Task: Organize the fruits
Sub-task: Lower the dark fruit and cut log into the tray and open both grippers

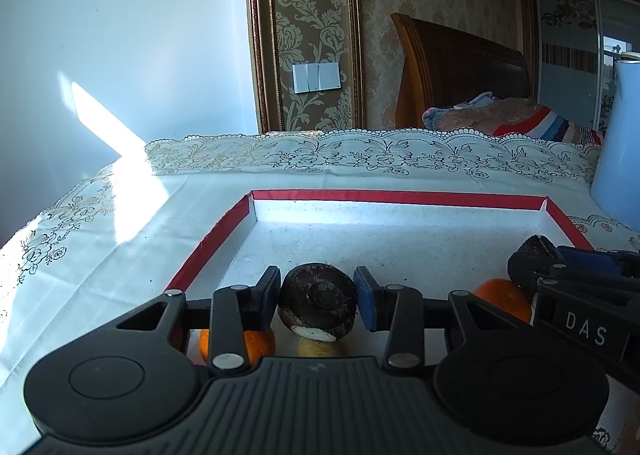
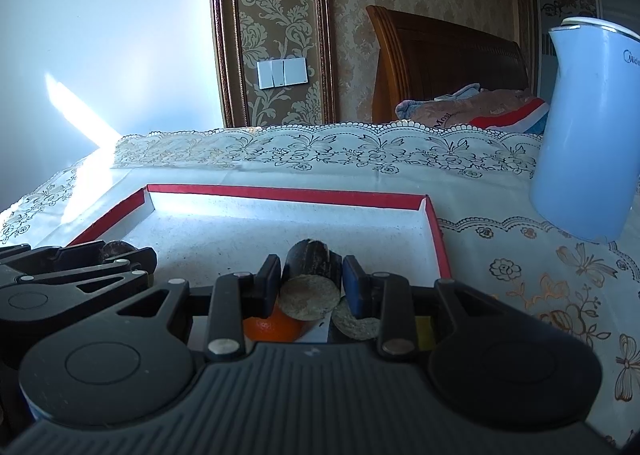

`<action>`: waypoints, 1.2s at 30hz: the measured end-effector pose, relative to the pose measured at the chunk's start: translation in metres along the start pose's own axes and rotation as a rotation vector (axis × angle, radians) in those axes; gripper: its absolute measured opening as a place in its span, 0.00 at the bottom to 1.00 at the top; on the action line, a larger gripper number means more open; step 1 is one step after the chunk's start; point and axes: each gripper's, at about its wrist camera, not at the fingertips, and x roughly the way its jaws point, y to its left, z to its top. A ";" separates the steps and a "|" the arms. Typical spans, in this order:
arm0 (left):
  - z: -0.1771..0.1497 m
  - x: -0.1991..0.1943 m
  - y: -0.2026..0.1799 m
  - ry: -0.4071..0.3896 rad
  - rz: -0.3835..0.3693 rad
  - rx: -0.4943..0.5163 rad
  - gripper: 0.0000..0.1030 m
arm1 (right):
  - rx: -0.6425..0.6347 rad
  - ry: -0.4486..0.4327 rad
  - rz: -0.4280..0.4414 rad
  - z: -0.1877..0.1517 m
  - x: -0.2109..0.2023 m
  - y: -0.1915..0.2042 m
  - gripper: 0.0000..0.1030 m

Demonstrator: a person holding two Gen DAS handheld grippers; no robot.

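The left gripper [image 1: 317, 301] clamps a dark round fruit [image 1: 318, 301], perhaps a water chestnut, above the red-rimmed tray [image 1: 212, 243]. The right gripper [image 2: 311, 285] pinches a dark cut cylinder piece [image 2: 310, 289] over the same tray, with oranges [image 2: 272, 329] beneath.

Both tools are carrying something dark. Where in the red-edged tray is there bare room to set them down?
The far half of the tray floor is bare up to its back wall and both far corners. It is crowded at the near edge: oranges and cut pieces lie under the left tool and right tool.
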 end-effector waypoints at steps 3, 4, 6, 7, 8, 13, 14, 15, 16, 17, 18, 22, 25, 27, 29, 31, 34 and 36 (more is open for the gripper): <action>0.000 0.000 0.000 -0.001 0.000 0.001 0.38 | 0.001 0.000 0.001 0.000 0.000 0.000 0.31; 0.000 0.000 0.000 0.000 0.000 0.001 0.38 | 0.000 0.000 0.001 0.000 0.000 0.000 0.31; 0.000 0.001 0.000 -0.001 0.000 0.002 0.38 | 0.003 -0.001 0.001 0.000 0.000 0.000 0.31; 0.000 0.000 0.000 -0.001 0.000 0.001 0.38 | 0.004 0.000 0.001 0.000 0.000 0.000 0.31; 0.000 0.000 0.000 0.000 -0.001 0.001 0.38 | 0.007 -0.002 0.001 0.000 0.000 -0.001 0.31; 0.000 0.000 0.000 0.000 -0.002 -0.001 0.38 | 0.017 -0.005 0.000 0.000 0.000 -0.002 0.34; 0.000 0.000 0.000 0.000 -0.001 -0.001 0.39 | 0.022 -0.004 -0.001 0.000 0.000 -0.002 0.35; 0.000 0.000 0.000 0.000 0.000 -0.001 0.39 | 0.027 -0.008 0.000 0.000 0.000 -0.003 0.37; 0.001 0.000 0.001 -0.001 0.004 -0.003 0.40 | 0.030 -0.011 0.003 0.000 -0.001 -0.003 0.37; 0.001 0.000 0.001 -0.002 0.010 -0.004 0.43 | 0.032 -0.016 0.005 0.000 -0.002 -0.004 0.37; 0.001 0.000 0.001 -0.003 0.014 -0.004 0.45 | 0.033 -0.019 0.006 0.000 -0.003 -0.004 0.37; 0.001 0.000 0.002 -0.004 0.015 -0.006 0.47 | 0.036 -0.018 0.009 0.000 -0.003 -0.004 0.37; 0.001 0.000 0.002 -0.003 0.015 -0.005 0.48 | 0.042 -0.025 0.012 0.000 -0.004 -0.005 0.37; 0.001 0.000 0.002 -0.003 0.015 -0.005 0.51 | 0.046 -0.028 0.014 0.000 -0.005 -0.005 0.37; 0.001 0.000 0.002 -0.008 0.021 -0.008 0.59 | 0.049 -0.029 0.015 0.000 -0.006 -0.006 0.37; 0.001 -0.002 0.003 -0.018 0.020 -0.013 0.61 | 0.054 -0.031 0.016 0.000 -0.007 -0.007 0.37; 0.001 -0.003 0.003 -0.020 0.020 -0.011 0.61 | 0.058 -0.035 0.019 0.000 -0.008 -0.008 0.37; 0.001 -0.003 0.004 -0.018 0.019 -0.014 0.62 | 0.059 -0.037 0.021 -0.001 -0.009 -0.008 0.37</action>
